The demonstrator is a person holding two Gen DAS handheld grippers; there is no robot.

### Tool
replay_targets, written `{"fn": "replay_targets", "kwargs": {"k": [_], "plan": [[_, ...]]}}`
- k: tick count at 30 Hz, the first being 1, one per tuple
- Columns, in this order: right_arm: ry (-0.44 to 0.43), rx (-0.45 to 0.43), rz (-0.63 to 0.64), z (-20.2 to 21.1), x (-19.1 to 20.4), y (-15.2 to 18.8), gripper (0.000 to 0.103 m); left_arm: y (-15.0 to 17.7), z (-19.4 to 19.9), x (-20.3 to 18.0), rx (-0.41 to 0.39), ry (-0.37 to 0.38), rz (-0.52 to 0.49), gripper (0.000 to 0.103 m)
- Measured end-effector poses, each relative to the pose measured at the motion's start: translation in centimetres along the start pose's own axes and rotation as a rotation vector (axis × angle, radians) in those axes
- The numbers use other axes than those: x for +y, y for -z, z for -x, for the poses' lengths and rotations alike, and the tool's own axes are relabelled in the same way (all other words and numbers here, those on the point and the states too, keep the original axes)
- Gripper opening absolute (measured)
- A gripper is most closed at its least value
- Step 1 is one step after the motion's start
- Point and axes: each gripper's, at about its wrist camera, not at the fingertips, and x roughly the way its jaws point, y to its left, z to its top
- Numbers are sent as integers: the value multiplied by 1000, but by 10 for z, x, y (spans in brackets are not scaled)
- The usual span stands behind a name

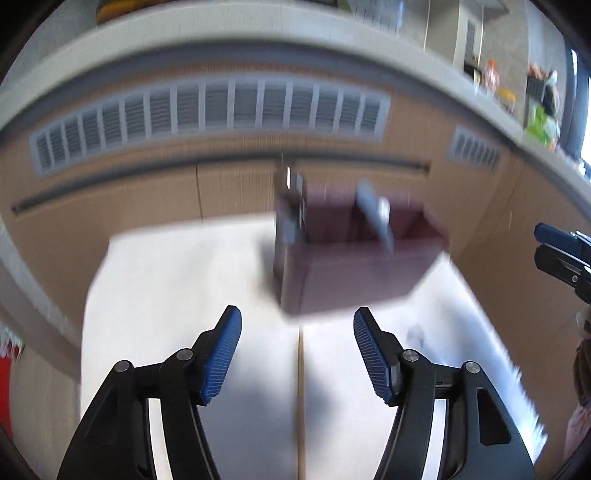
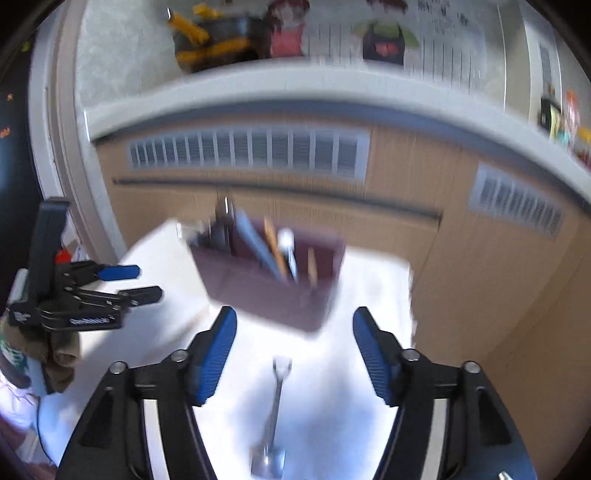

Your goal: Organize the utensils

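- Left gripper [image 1: 297,350] released, blue pads [image 1: 223,356] spread wide, nothing between them, hovering over white desk [image 1: 184,295].
- Right gripper [image 2: 294,350] released too, jaws wide apart, empty.
- Metal utensil [image 2: 273,413] lying flat on the desk just below and between the right gripper's pads [image 2: 214,358], handle running toward the organizer; not touched by either pad. Blurred, spoon or similar, cannot tell which.
- Left gripper also seen at left edge of right wrist view, side on, over the desk's left part; right gripper tip seen at right edge of left wrist view.
- Maroon organizer box [image 2: 269,288] standing on the desk ahead of both grippers, apart from the loose utensil.
- Several utensils [image 2: 280,254] upright and tilted inside the box: grey, orange-brown, silver handles; motion blur, exact types unclear.
- Dark items [image 2: 221,229] sticking up in the box's left compartment.
- From left wrist view, same box [image 1: 351,277] with one grey handle [image 1: 375,210] leaning in it.
- Behind the desk, wood-tone cabinet front [image 1: 147,192] with grey vent grille [image 1: 207,110].
- Light sill [image 2: 295,92] above, with yellow toy [image 2: 207,37] and children's drawings [image 2: 384,33] behind it.
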Motion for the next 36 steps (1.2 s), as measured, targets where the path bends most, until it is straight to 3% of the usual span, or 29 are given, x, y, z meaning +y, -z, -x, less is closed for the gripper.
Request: {"fn": "replay_targets", "kwargs": {"k": [4,7,10,14,16,18,21,30,32,36], "plan": [[-13,196,-108,-43,-8,57,63,44,-14,3,114,-21,26,65],[3,243,-124,-50,-5,87,63,71,-14,5,172,-22,59,65],[-10,257,-117,-43,5,110,63,87,-6,5,185,-19,83,74],[-13,253,-79,-38,18,124,61,97,-2,0,183,-13,90,76],[-11,262,-64,-43,23,124,48,100,-3,-2,186,-5,94,76],[14,253,-43,-44,29,127,45,102,-2,-5,186,-1,94,76],[18,248,-24,-42,35,127,31,104,0,-8,182,11,97,76],[35,219,-17,-39,40,130,32,103,-7,-12,205,8,103,76],[31,213,-22,-39,38,131,32,97,-14,-9,200,28,112,72],[32,199,-31,-37,36,133,34,79,-32,-5,239,-16,58,37]]}}
